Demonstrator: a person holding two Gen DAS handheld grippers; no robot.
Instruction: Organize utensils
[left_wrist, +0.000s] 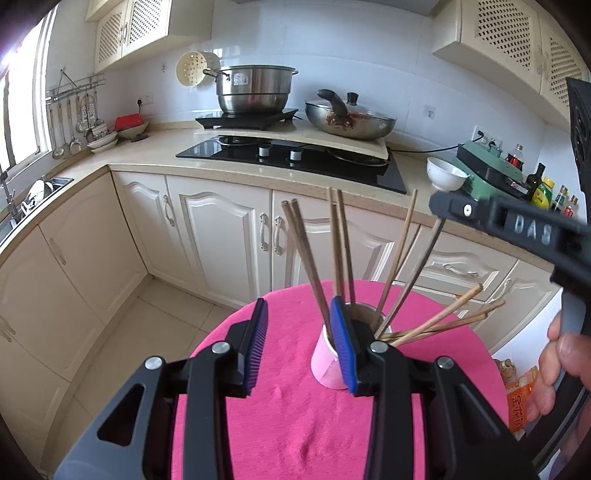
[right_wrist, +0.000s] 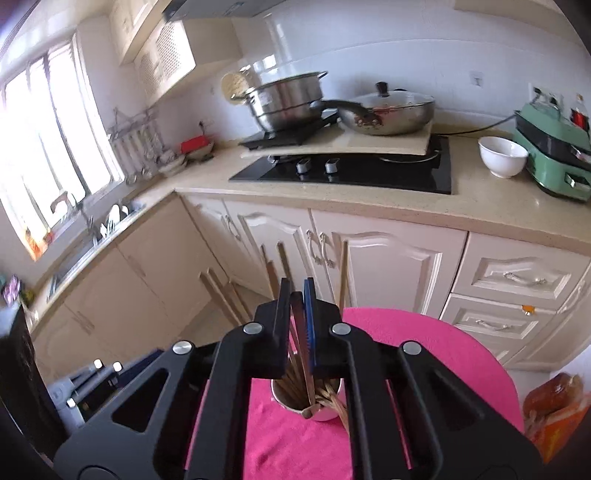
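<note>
A pink cup (left_wrist: 325, 369) stands on the round table under a pink cloth (left_wrist: 277, 424), with several wooden chopsticks (left_wrist: 338, 243) upright in it. More chopsticks (left_wrist: 443, 321) lean low to the right of it. My left gripper (left_wrist: 299, 343) is open beside the cup, its right blue pad (left_wrist: 343, 347) in front of the cup's rim and only cloth in the gap. My right gripper (right_wrist: 297, 291) is shut on a dark chopstick (right_wrist: 303, 343) whose lower end sits in the cup (right_wrist: 327, 415). From the left wrist view the right gripper (left_wrist: 437, 206) hangs above the cup, its handle in a hand (left_wrist: 565, 362).
Behind the table runs a counter with a black hob (left_wrist: 295, 155), a steel pot (left_wrist: 255, 88), a wok (left_wrist: 351, 118), a white bowl (right_wrist: 502, 155) and a green appliance (right_wrist: 554, 155). A sink (left_wrist: 33, 195) is at the left. An orange packet (right_wrist: 554, 406) lies right of the table.
</note>
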